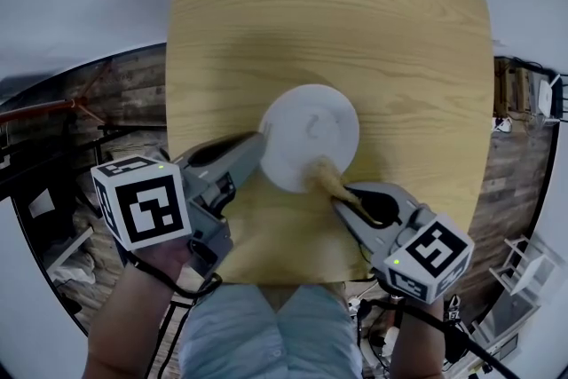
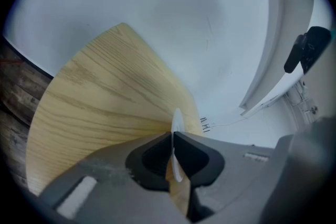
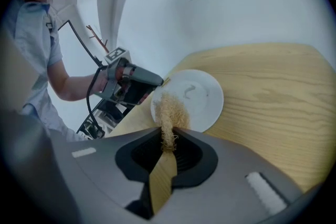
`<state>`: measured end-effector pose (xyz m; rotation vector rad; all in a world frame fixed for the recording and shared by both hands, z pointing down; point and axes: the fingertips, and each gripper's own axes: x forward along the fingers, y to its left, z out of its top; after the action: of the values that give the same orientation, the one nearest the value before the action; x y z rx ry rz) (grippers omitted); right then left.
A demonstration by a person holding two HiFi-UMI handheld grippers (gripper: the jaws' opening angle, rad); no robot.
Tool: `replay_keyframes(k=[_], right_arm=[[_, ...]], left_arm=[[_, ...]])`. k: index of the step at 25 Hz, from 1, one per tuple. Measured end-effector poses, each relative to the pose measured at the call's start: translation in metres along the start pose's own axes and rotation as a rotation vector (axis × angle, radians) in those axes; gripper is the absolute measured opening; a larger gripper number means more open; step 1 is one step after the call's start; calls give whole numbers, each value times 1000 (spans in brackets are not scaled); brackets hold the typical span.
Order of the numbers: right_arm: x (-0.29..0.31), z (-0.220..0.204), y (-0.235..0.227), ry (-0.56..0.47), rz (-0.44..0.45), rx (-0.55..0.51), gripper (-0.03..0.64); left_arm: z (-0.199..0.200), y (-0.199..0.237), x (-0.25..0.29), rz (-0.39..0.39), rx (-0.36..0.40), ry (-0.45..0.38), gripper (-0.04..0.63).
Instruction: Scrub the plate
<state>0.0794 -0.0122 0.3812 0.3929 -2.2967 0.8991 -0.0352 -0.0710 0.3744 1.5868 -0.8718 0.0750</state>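
White plate (image 1: 293, 138) partly behind scrubber (image 1: 328, 180)

The table (image 1: 399, 58) is pale wood with clear grain and a satin finish, the plate (image 1: 293, 142) white, smooth and faintly glossy, the scrubber (image 1: 330, 182) rough, straw-like fibre — the left gripper (image 1: 259, 140) and right gripper (image 1: 344, 201) matt grey plastic.

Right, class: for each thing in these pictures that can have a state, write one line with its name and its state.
plate: lying on the table, rim clamped, dark squiggle on its face
left gripper: shut on the plate's rim
right gripper: shut on the fibrous scrubber
fibrous scrubber: held by one end, free end at the plate's near rim
wooden table: bearing only the plate
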Motion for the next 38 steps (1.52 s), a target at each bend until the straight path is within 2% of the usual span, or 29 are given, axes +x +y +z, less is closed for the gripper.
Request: replay_keyframes(k=[3, 6, 10, 14, 19, 23, 26, 31, 38], right_arm=[[-8, 20, 1, -50, -7, -36, 48], [-11, 45, 7, -119, 22, -68, 48], [-7, 60, -11, -124, -66, -196, 48], [-3, 67, -29, -101, -135, -233, 48], [3, 77, -47, -134, -189, -253, 48], [7, 66, -63, -109, -231, -239, 48], [1, 50, -68, -80, -244, -192, 48], [0, 23, -48, -33, -186, -128, 48], [14, 9, -5, -35, -102, -39, 48]], left_arm=[[0, -1, 0, -11, -1, -2, 37], [1, -3, 0, -14, 8, 0, 37], [1, -3, 0, -17, 7, 2, 37], [-3, 0, 0, -12, 0, 10, 37], [-4, -1, 1, -16, 6, 19, 37], [-1, -2, 0, -18, 6, 8, 37], [3, -4, -1, -12, 4, -16, 37], [5, -1, -2, 10, 10, -29, 37], [4, 1, -2, 15, 10, -27, 37]])
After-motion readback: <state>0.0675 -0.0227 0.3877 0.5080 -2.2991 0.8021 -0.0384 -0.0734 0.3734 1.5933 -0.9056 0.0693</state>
